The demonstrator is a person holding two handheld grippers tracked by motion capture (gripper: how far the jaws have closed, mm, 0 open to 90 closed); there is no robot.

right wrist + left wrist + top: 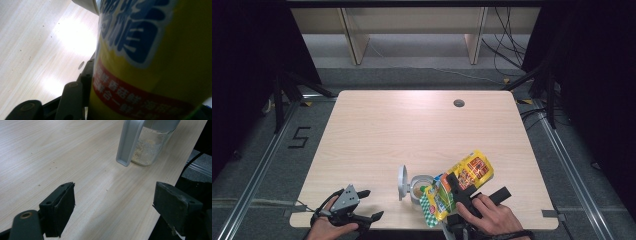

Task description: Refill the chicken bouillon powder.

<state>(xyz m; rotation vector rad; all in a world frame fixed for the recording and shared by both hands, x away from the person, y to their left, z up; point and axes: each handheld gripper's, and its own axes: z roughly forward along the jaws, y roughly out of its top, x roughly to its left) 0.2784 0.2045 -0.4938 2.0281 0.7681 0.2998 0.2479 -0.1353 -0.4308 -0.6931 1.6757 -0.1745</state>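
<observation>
A yellow snack bag (472, 170) with blue and red print hangs tilted, its lower end over an open glass jar (421, 186). My right gripper (477, 189) is shut on the bag near the table's front edge. In the right gripper view the bag (150, 55) presses against one black finger (86, 82) and hides the other. The jar (150, 147) holds a little pale powder, and its grey flip lid (128, 142) stands open. My left gripper (371, 204) rests at the front left, open with nothing between its fingers (62, 207).
The wooden table (412, 125) has a round cable hole (458, 103) at the back right. Its front edge runs just under both hands. Small crumbs dot the wood in front of the left gripper (117, 200).
</observation>
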